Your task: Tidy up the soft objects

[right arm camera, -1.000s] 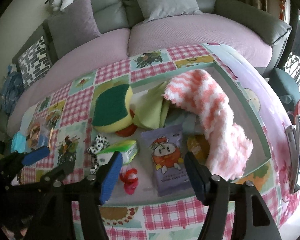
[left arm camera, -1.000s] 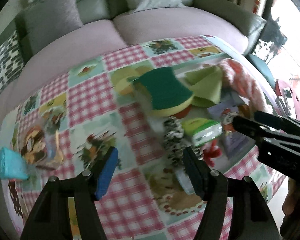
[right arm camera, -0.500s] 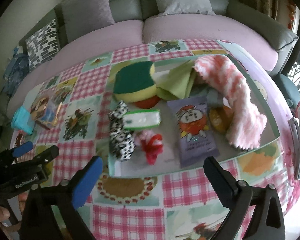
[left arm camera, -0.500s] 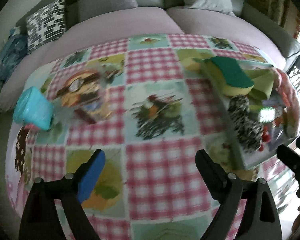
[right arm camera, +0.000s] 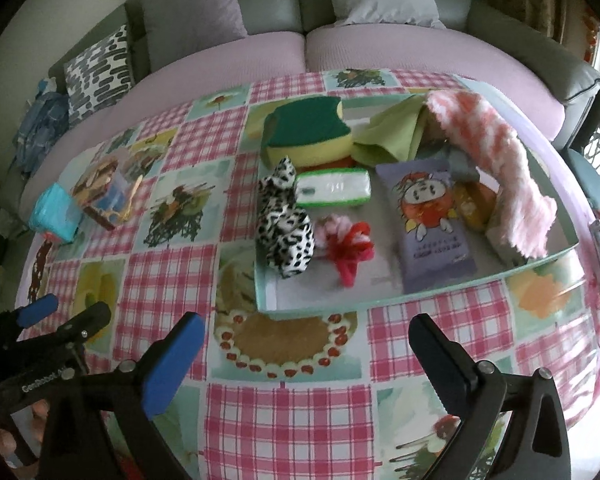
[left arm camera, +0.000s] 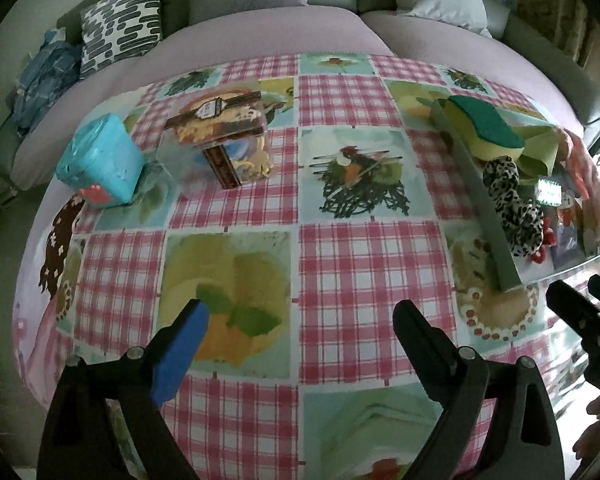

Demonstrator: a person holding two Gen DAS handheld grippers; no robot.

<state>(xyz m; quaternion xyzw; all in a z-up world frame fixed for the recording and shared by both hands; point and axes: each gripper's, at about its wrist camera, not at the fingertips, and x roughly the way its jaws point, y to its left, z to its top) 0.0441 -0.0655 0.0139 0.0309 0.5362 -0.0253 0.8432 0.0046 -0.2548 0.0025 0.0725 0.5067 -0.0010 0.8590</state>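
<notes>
Step in hand: I judge this a gap between picks, with both claws empty over the desk (left arm camera: 340, 272), short of the things.
Left claw (left arm camera: 300, 320): I have it spread wide with nothing between the pads; its jaws have just been opening, over bare checked cloth.
Right claw (right arm camera: 306, 340): spread as wide as I see it go, also just opened, empty, hanging near the tray's (right arm camera: 380, 300) near rim.
Soft things already in the tray: green-topped sponge (right arm camera: 308, 130), leopard-print scrunchie (right arm camera: 286, 232), wipes pack (right arm camera: 332, 189), red-and-pink yarn tuft (right arm camera: 346, 246), purple cartoon pouch (right arm camera: 432, 224), pink striped towel (right arm camera: 492, 152) draped over the far edge.
Still outside: blue tissue pack (left arm camera: 100, 160) and a clear box (left arm camera: 220, 136), both left of the tray, well apart from it.
Next move, my guess: swing the left claw to the blue pack (it looks squashy, so a gentle close) and carry it over.
Writing: "GenRobot" on the left claw body; pouch lettering too small to read.
</notes>
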